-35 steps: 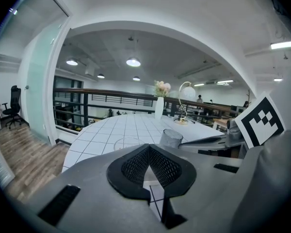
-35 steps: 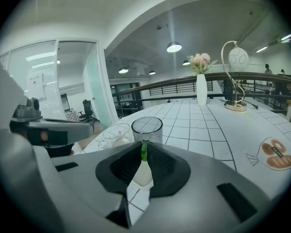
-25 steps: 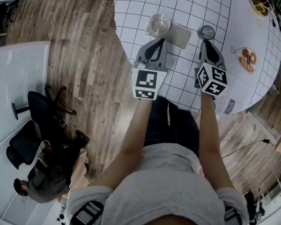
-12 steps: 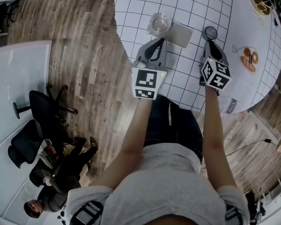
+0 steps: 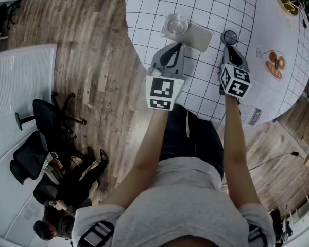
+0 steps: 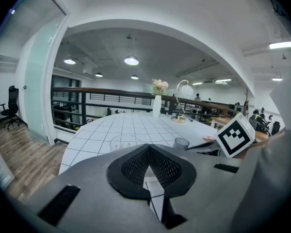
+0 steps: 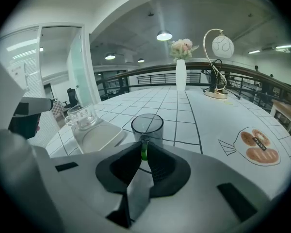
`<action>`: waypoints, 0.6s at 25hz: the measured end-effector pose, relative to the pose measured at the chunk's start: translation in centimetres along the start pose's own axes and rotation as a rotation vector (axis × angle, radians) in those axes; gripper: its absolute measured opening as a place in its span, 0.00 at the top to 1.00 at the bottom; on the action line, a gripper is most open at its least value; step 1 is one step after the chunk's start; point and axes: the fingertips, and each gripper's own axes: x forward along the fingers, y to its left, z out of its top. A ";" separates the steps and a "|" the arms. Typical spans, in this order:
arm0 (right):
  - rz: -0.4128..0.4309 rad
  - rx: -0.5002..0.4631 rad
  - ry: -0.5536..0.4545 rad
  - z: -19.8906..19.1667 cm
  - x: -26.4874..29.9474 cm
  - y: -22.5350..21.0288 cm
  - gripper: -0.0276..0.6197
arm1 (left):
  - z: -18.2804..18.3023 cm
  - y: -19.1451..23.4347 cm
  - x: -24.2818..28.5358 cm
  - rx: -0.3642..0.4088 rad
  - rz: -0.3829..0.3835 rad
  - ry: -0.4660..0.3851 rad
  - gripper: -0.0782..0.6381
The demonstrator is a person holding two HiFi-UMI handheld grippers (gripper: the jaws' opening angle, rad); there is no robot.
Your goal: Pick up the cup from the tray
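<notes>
A clear glass cup (image 5: 175, 25) stands on the far left end of a pale rectangular tray (image 5: 198, 37) on the grid-patterned round table. My left gripper (image 5: 177, 46) rests shut and empty just short of the tray, the clear cup (image 6: 123, 141) showing past its tips. My right gripper (image 5: 229, 45) is to the right of the tray, shut on the green handle (image 7: 144, 150) of a smoky grey cup (image 7: 147, 125). That grey cup (image 5: 229, 36) hangs upright low at the tablecloth; whether its base touches I cannot tell. In the right gripper view the clear cup (image 7: 81, 116) and tray (image 7: 105, 136) lie left.
A white vase with flowers (image 7: 181, 73) and a globe lamp (image 7: 218, 66) stand at the table's far side. A printed food picture (image 7: 255, 147) marks the cloth at right. The table edge runs close to my body. A person (image 5: 55, 212) and an office chair (image 5: 45, 118) are on the wooden floor at left.
My right gripper has sunk towards the tablecloth with the grey cup in it. The left gripper has not moved. The person on the floor at lower left has shifted.
</notes>
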 end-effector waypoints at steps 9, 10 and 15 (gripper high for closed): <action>0.018 0.082 -0.100 1.0 -1.2 0.0 0.72 | 0.0 -0.3 -0.1 -0.024 -0.005 -0.005 0.88; 0.012 0.086 -0.109 1.2 -1.6 0.0 0.72 | 0.0 -0.3 -0.1 -0.033 -0.004 -0.005 0.88; 0.010 0.080 -0.154 2.5 -3.6 0.9 0.73 | 0.3 -0.3 -0.1 -0.046 0.001 -0.004 0.88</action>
